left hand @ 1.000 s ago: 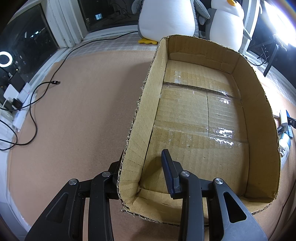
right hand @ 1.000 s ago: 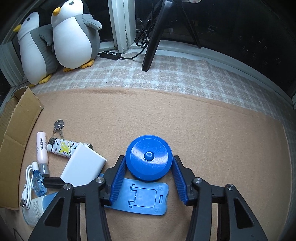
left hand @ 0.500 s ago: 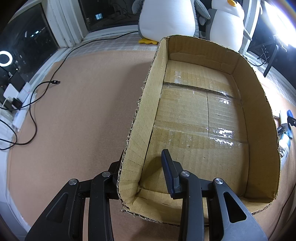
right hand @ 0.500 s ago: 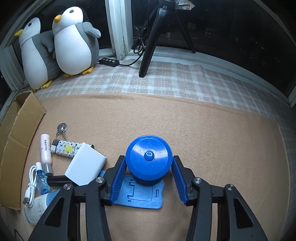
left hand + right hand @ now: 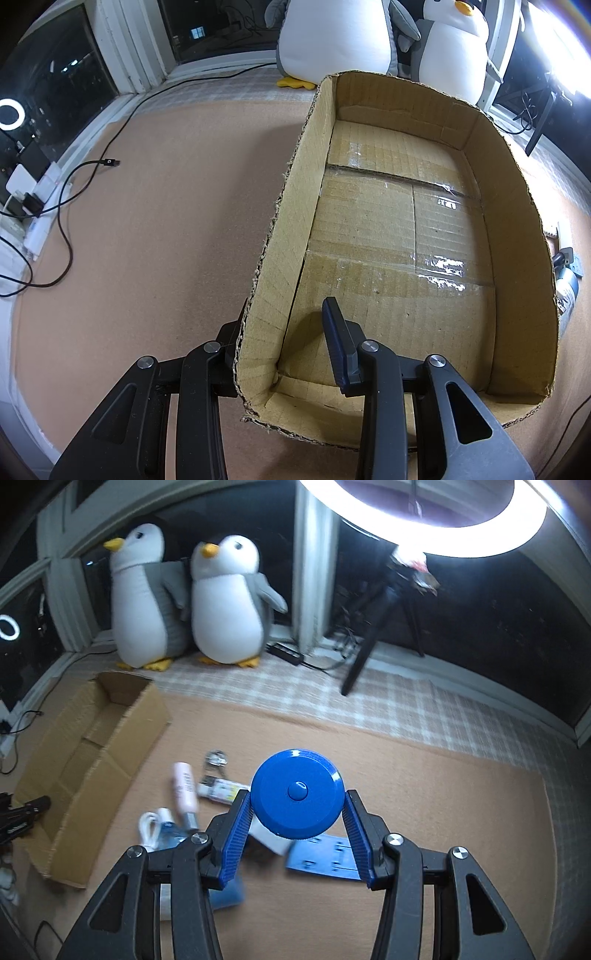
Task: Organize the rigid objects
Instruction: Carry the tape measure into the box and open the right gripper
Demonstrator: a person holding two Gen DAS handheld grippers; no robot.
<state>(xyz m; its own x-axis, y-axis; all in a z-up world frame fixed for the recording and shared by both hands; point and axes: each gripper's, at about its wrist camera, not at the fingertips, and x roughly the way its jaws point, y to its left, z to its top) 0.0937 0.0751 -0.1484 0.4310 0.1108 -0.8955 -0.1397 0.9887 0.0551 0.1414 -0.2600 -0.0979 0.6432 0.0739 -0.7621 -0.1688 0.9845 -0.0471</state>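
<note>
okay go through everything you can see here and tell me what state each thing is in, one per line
cardboard box: open-topped, nothing inside, left wall clamped.
left gripper: shut on the box wall.
blue round case: lifted off the mat, held edgewise.
right gripper: shut on the blue round case.
blue flat stand: lying flat on the mat.
pink tube: lying on its side.
ring light: switched on.
penguin plushes: upright, side by side.

Brown box [image 5: 406,229]; blue disc [image 5: 297,794] between blue pads [image 5: 236,840]; tan mat [image 5: 424,794] with a white-and-grey checked cloth [image 5: 388,709] beyond; white-and-grey penguins [image 5: 225,602], yellow beaks; pink tube [image 5: 184,788].
</note>
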